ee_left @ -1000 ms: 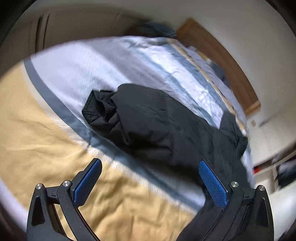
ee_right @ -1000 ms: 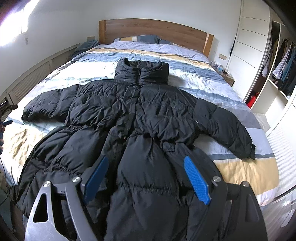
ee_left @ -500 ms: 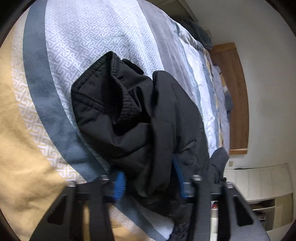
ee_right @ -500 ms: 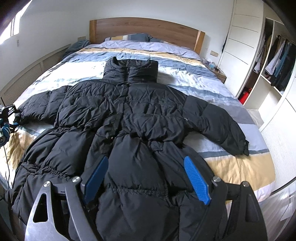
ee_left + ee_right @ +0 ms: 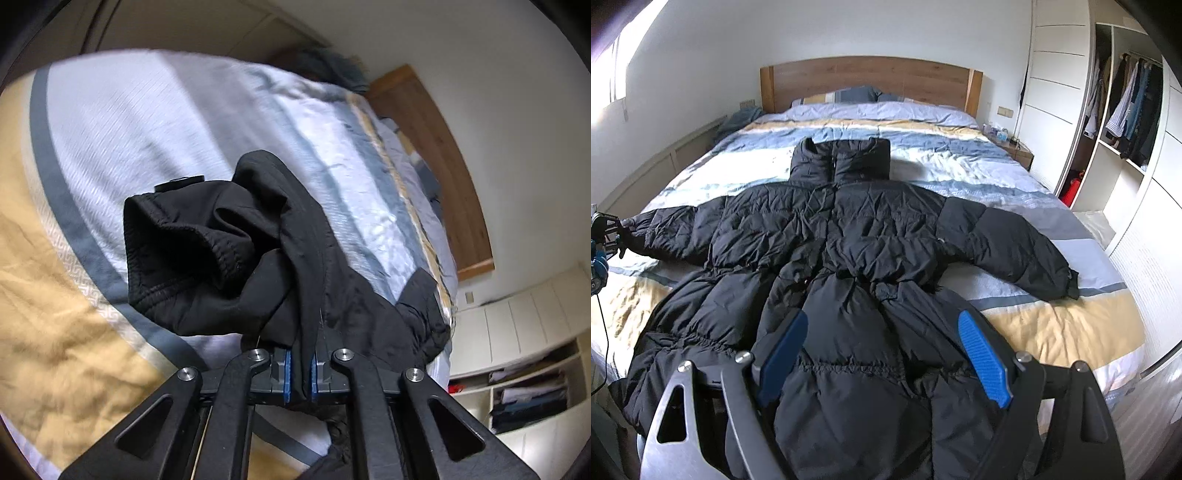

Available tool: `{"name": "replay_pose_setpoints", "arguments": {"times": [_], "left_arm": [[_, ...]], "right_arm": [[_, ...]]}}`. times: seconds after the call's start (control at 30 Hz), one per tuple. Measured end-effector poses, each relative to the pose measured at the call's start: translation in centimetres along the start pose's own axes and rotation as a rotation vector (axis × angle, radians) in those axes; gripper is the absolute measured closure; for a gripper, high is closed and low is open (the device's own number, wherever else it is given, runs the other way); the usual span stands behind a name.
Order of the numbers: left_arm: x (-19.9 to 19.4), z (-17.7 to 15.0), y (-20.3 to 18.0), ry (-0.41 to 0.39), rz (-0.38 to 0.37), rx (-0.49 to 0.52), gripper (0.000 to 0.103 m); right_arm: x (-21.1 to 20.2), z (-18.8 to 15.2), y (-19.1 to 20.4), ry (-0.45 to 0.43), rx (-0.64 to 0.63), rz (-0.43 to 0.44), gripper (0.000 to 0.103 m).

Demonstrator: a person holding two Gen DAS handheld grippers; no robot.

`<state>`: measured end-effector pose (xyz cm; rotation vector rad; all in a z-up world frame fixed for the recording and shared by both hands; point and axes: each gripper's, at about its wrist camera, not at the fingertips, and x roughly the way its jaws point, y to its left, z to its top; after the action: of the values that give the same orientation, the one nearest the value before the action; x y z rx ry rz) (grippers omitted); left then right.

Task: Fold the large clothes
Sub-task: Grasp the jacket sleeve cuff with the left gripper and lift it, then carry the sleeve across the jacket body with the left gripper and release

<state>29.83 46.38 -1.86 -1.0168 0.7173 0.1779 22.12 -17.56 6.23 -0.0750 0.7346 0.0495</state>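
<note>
A large black puffer coat [image 5: 849, 240] lies spread flat on the bed, collar toward the headboard, both sleeves stretched out sideways. My left gripper [image 5: 301, 376] is shut on the cuff end of the coat's left sleeve [image 5: 221, 251], which is lifted slightly off the bedspread. The left gripper also shows at the far left edge of the right wrist view [image 5: 605, 236]. My right gripper [image 5: 882, 354] is open and empty, hovering above the coat's lower hem. The right sleeve [image 5: 1027, 251] lies flat on the bed.
The bed has a striped blue, white and yellow bedspread [image 5: 1052, 325] and a wooden headboard [image 5: 868, 77]. An open wardrobe [image 5: 1123, 110] with hanging clothes stands at the right. A low wall panel runs along the bed's left side.
My left gripper closed in on the sleeve cuff, shut on it and raised it a little. My right gripper stayed open and drifted slightly back from the coat.
</note>
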Motion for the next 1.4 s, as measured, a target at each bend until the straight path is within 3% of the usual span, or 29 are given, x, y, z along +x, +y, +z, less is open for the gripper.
{"name": "replay_pose_setpoints", "arguments": {"times": [0.33,0.57,0.83,1.13,1.4], "left_arm": [[-2.1,-4.7,-11.2,-0.008,-0.015,0.274,0.098],[-1.6,-10.8,-19.1,0.026,-0.014,0.483,0.098],[1.4,-19.9,-25.1,0.104,0.017,0.679,0.098],[7.7,-30.5,-26.0,0.214,0.183,0.932,0.098],[12.1,-36.0,-24.8,0.283,0.307,1.049,0.098]], "right_arm": [[-3.8,-1.3,-4.1,-0.076,0.071,-0.005,0.019],[-5.3,-2.4,-6.8,-0.12,0.094,-0.012,0.019],[-6.5,-4.3,-10.3,-0.161,0.118,-0.013,0.019],[-6.5,-7.8,-15.5,-0.159,0.23,-0.014,0.019],[-6.0,-10.7,-19.5,-0.126,0.323,-0.031,0.019]]}}
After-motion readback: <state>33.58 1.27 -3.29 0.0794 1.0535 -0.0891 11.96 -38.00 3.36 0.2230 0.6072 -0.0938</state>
